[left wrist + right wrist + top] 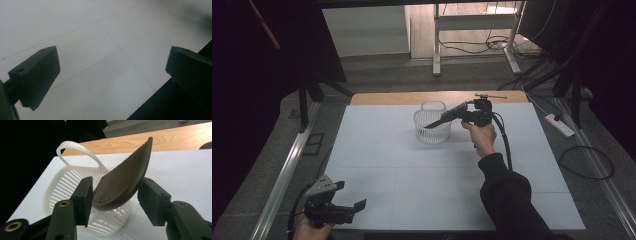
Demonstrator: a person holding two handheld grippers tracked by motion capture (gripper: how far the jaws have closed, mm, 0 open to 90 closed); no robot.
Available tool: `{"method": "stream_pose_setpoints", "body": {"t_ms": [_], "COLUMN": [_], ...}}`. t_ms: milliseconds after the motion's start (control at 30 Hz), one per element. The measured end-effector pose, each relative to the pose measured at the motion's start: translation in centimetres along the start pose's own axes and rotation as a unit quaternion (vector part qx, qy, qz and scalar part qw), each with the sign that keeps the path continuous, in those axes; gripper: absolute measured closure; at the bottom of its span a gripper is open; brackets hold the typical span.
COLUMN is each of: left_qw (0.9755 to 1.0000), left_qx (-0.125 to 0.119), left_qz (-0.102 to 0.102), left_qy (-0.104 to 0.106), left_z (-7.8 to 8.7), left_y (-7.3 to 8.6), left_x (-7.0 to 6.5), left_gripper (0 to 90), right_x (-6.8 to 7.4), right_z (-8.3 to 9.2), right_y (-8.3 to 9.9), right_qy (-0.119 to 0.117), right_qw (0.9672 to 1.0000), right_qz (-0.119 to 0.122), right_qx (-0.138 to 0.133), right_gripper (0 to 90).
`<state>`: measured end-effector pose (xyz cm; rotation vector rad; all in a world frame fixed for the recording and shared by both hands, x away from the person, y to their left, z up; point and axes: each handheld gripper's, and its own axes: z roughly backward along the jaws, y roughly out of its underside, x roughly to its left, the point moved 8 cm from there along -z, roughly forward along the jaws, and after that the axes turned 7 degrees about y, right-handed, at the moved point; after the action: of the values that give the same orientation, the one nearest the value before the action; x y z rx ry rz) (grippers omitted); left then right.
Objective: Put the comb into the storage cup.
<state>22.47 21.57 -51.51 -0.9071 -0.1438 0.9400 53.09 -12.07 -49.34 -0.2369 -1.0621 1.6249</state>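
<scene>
The room is dim, its left and right sides nearly black; the white table top (412, 165) is the brightest area. The left gripper view is soft and hazy (a blurred dark smudge top right). The right gripper view is sharper.

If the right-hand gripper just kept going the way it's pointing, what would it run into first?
Probably the white slotted basket. The right gripper points at it, and the dark ribbed curved piece between its jaws reaches furthest forward, so that piece would likely touch the basket's rim or inside first. Exact depth is hard to judge.
</scene>
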Motion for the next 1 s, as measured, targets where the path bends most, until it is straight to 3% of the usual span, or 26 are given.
{"method": "stream_pose_setpoints", "body": {"t_ms": [367,633,1000], "left_qw": [1.0000,1.0000,1.0000], "left_qx": [0.000,0.000,-0.002], "left_qz": [0.001,0.001,0.001], "left_qy": [0.000,0.001,0.001], "left_z": [0.0,0.0,0.0], "left_y": [0.0,0.0,0.0], "left_x": [0.0,0.0,0.0], "left_gripper": [0.3,0.3,0.3], "right_x": [0.4,0.9,1.1], "right_z": [0.6,1.1,1.9], "right_y": [0.0,0.3,0.2], "right_qy": [0.021,0.034,0.034], "right_qw": [0.9983,0.9934,0.9926], "right_qz": [0.054,0.109,0.116], "right_qx": [0.001,0.009,0.010], "right_gripper": [33.8,26.3,19.2]}}
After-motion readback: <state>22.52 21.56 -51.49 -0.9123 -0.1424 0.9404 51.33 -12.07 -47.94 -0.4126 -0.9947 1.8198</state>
